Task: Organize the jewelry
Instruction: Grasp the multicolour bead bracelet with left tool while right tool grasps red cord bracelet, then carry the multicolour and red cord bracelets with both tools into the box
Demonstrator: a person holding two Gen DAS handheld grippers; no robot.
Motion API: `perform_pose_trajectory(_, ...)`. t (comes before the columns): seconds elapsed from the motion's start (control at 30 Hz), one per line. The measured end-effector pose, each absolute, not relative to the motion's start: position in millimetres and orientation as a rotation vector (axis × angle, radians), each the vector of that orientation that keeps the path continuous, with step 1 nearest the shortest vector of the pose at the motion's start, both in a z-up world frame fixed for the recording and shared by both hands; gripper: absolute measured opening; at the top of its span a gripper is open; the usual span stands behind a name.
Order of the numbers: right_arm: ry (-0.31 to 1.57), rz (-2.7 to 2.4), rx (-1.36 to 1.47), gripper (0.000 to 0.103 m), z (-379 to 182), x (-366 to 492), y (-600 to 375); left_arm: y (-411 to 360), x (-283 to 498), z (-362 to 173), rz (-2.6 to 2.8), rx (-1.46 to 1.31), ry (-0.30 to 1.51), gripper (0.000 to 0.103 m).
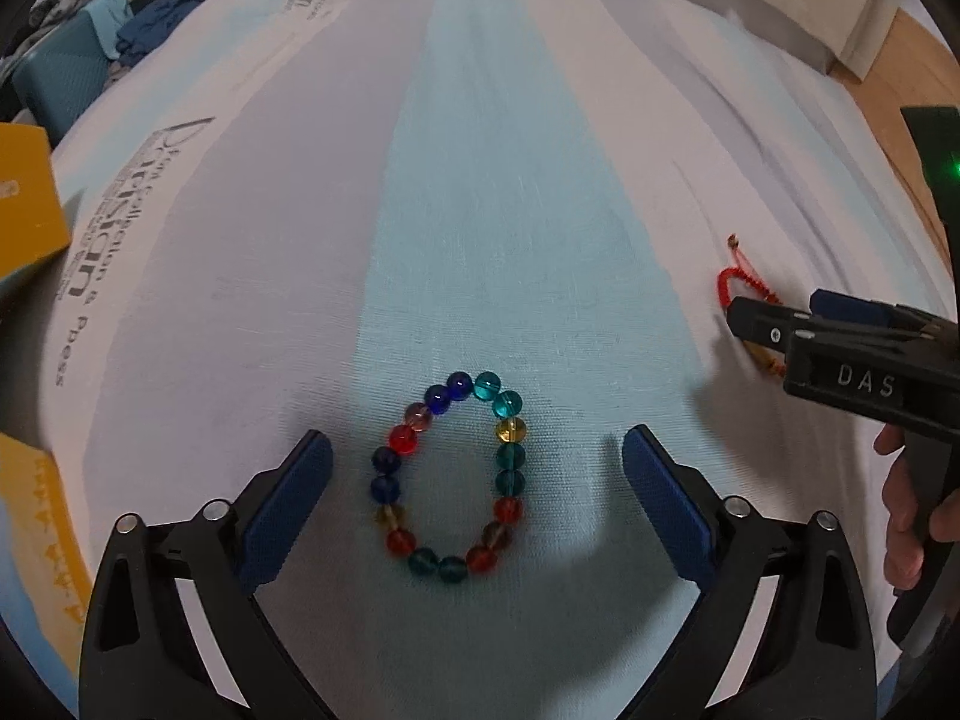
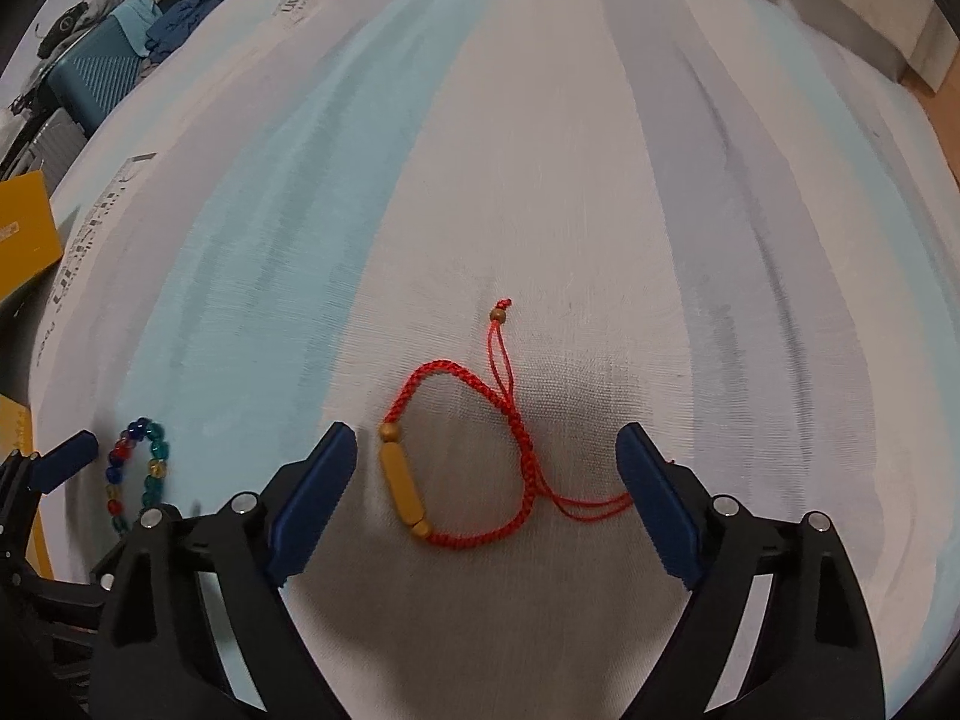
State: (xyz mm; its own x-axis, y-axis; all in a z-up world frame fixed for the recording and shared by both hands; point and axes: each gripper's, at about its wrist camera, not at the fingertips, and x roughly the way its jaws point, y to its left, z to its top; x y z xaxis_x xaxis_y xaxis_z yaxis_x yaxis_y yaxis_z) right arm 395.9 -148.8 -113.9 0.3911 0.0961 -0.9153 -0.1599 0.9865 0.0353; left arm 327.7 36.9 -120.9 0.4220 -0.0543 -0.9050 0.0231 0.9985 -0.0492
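Note:
A bracelet of coloured glass beads (image 1: 450, 477) lies in a ring on the striped cloth, between the fingers of my left gripper (image 1: 477, 450), which is open and empty just above it. It also shows in the right wrist view (image 2: 137, 468). A red braided cord bracelet with yellow wooden beads (image 2: 462, 450) lies between the fingers of my right gripper (image 2: 486, 444), also open and empty. In the left wrist view the red bracelet (image 1: 735, 285) is partly hidden behind the right gripper (image 1: 744, 324).
The surface is a bed with a white and light-blue striped cloth (image 1: 510, 180). A yellow box (image 1: 27, 198) sits at the left edge, with another yellow item (image 1: 42, 540) below it. A teal suitcase and clothes (image 2: 102, 66) stand beyond the far left.

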Motion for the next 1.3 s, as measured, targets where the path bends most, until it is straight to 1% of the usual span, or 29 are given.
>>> perform_pose_trajectory(0.13,1.175,0.165,-0.053,0.081,-126,398,-150,34,329,-129,-0.048,-0.02,1.129,0.089)
perform_pose_trajectory(0.17,1.174,0.165,-0.051,0.081,-127,398,-150,34,329,-129,-0.047,-0.013,1.126,0.086)
perform_pose_trajectory(0.23,1.168,0.162,-0.05,0.075,-129,398,-149,32,330,-129,-0.049,0.0,1.123,0.079)
perform_pose_trajectory(0.3,1.163,0.159,-0.058,0.065,-129,398,-148,31,330,-128,-0.046,0.002,1.123,0.069)
perform_pose_trajectory(0.33,1.161,0.16,-0.063,0.063,-128,398,-147,31,331,-127,-0.046,0.001,1.124,0.066)
perform_pose_trajectory(0.37,1.16,0.158,-0.068,0.057,-128,398,-147,31,331,-126,-0.05,0.003,1.125,0.06)
perform_pose_trajectory(0.4,1.161,0.155,-0.074,0.054,-127,397,-147,31,331,-126,-0.052,0.006,1.126,0.053)
perform_pose_trajectory(0.43,1.161,0.154,-0.079,0.049,-126,397,-148,31,331,-125,-0.053,0.009,1.128,0.05)
perform_pose_trajectory(0.5,1.159,0.161,-0.086,0.039,-125,395,-147,31,331,-124,-0.063,0.009,1.135,0.039)
perform_pose_trajectory(0.53,1.158,0.164,-0.09,0.035,-124,395,-148,30,330,-123,-0.066,0.01,1.138,0.034)
perform_pose_trajectory(0.57,1.158,0.165,-0.1,0.024,-123,394,-149,30,330,-123,-0.071,0.014,1.146,0.021)
perform_pose_trajectory(0.6,1.16,0.162,-0.114,0.014,-122,393,-147,29,330,-122,-0.076,0.013,1.153,0.019)
perform_pose_trajectory(0.67,1.156,0.157,-0.126,0.011,-119,390,-148,28,328,-118,-0.097,0.001,1.165,0.019)
perform_pose_trajectory(0.7,1.152,0.156,-0.124,0.01,-117,389,-148,27,326,-115,-0.102,0.004,1.16,0.014)
perform_pose_trajectory(0.73,1.15,0.159,-0.116,0.01,-115,388,-148,27,324,-112,-0.1,0.012,1.153,0.008)
perform_pose_trajectory(0.93,1.125,0.17,-0.111,0.01,-101,375,-148,24,315,-94,-0.112,0.026,1.121,0.008)
perform_pose_trajectory(1.3,1.063,0.17,-0.104,0.01,-59,354,-144,25,296,-60,-0.1,0.021,1.077,0.008)
